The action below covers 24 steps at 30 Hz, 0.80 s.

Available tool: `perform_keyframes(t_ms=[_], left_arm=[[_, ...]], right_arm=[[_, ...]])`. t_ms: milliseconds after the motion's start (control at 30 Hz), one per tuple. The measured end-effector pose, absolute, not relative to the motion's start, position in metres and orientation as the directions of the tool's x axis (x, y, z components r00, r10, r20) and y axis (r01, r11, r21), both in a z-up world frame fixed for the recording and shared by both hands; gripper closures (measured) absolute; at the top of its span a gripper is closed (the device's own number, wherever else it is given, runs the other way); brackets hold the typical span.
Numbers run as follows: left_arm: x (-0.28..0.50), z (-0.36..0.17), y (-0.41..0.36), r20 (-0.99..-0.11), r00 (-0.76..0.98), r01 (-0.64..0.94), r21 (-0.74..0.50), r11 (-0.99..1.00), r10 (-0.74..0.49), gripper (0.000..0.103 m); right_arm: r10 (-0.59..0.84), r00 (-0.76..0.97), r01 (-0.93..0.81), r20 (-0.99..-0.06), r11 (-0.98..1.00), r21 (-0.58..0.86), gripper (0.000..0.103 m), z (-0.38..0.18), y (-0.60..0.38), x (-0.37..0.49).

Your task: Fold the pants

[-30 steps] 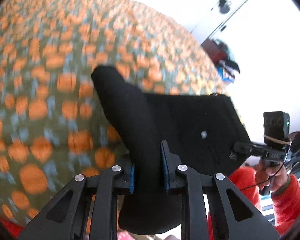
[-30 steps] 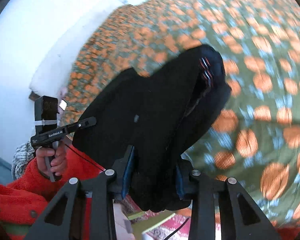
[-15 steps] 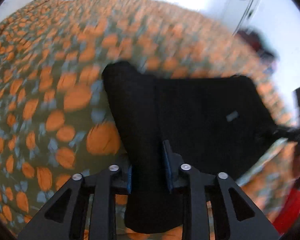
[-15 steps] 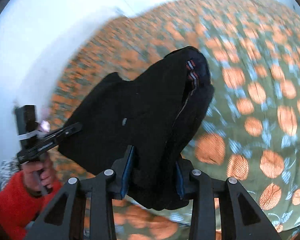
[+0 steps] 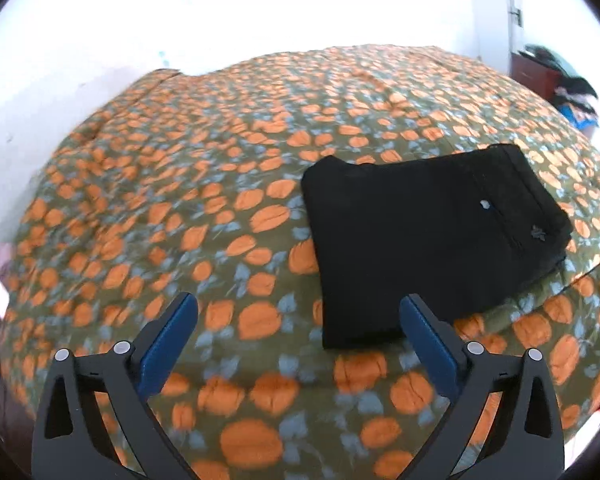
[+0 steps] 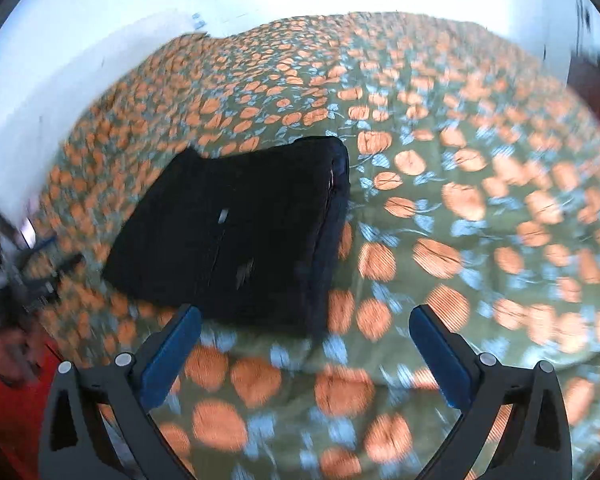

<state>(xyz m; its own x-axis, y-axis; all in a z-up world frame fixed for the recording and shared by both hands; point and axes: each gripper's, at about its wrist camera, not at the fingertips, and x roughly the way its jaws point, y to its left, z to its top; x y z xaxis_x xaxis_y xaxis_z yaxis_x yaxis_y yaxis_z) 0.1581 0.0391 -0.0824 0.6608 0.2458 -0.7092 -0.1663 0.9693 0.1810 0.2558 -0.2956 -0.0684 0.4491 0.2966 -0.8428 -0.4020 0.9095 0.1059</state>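
Pants of black cloth (image 5: 420, 240), folded into a flat rectangle, lie on the olive bedspread printed with orange fruit (image 5: 180, 208), apparently set down as a finished fold. Left gripper (image 5: 298, 334) and right gripper (image 6: 305, 348) have just spread wide, releasing the cloth, and hang empty just short of its near edge.

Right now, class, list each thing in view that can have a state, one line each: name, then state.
Black pants: folded into a flat rectangle, lying on the bedspread, free of both claws.
Left claw: open after a quick widening, nothing between its pads.
Right claw: open, its jaws just spread wide, empty.
Bedspread: laid out over the bed, orange-and-blue pattern showing.
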Motion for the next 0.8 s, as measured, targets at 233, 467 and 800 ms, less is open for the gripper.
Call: perform_keyframes(t_ms=[233, 467, 800], left_arm=[[0.109, -0.067, 0.014, -0.739, 0.629, -0.195, 0.151, 0.969, 0.241, 0.002], [0.081, -0.071, -0.006, -0.815, 0.552, -0.122, 0.130, 0.984, 0.176, 0.002], [0.074, -0.066, -0.008, -0.809, 0.573, -0.111, 0.076, 0.991, 0.127, 0.002]], right_arm=[[0.211, 0.540, -0.359, -0.814, 0.933, 0.003, 0.000, -0.050, -0.291, 0.161], [0.228, 0.503, -0.341, -0.834, 0.939, 0.051, 0.000, -0.047, -0.280, 0.124], [0.188, 0.527, -0.353, -0.829, 0.935, -0.013, 0.000, -0.038, -0.262, 0.108]])
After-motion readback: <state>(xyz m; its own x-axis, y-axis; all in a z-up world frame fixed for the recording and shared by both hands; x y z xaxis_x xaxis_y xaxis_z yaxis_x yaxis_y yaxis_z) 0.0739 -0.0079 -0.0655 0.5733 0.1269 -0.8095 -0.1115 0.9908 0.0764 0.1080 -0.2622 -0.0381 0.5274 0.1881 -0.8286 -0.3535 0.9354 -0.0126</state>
